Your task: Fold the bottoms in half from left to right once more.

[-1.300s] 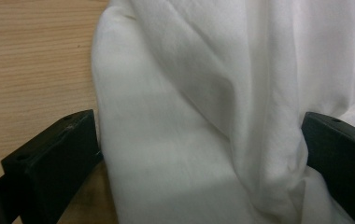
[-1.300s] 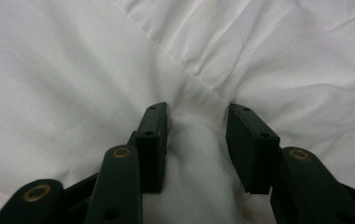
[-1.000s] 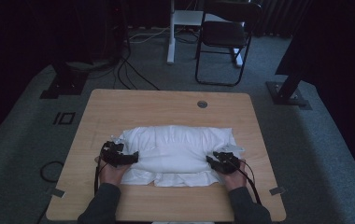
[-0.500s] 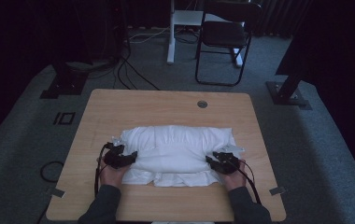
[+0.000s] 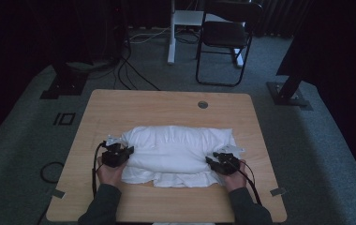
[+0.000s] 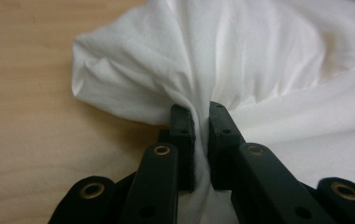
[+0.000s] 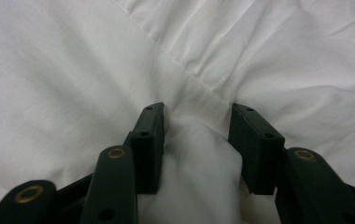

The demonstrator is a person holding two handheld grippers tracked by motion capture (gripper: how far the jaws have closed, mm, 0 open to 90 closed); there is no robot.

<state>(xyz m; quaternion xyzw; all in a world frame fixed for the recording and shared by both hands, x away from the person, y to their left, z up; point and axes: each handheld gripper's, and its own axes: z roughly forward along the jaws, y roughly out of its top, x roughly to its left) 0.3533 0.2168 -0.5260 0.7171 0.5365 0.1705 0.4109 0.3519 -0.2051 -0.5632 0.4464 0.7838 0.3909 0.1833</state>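
Thing: I see a white pillow (image 5: 176,150) in a loose white cover, plump in the middle, cloth wrinkled all over.
Where: it lies on the wooden bench (image 5: 120,108), crosswise, on the half nearer me, roughly centred left to right.
Shape: long bulge across the top; slack flat cloth spills out along the near edge and bunches at both ends.
Surface: plain white, no print; soft creases; a stitched seam runs diagonally in the right gripper view.
Left tongs (image 5: 118,154): at the pillow's left end, my hand (image 5: 109,172) behind them. In the left gripper view the left tongs (image 6: 201,122) are nearly closed, jaws pinching a gathered fold of the cover; cloth fans out from the pinch and a strip runs down between the jaws.
Right tongs (image 5: 222,163): at the pillow's right end, near corner. In the right gripper view the right tongs (image 7: 197,122) stand well apart, with a hump of white cloth rising between the jaws; cloth touches the inner face of the left jaw, contact at the other jaw I cannot tell. Not clamped.
Bench: light wood, a round grommet hole (image 5: 203,104) at the far side, well apart from the pillow.
Around: grey carpet, a black folding chair (image 5: 225,40) beyond the bench.
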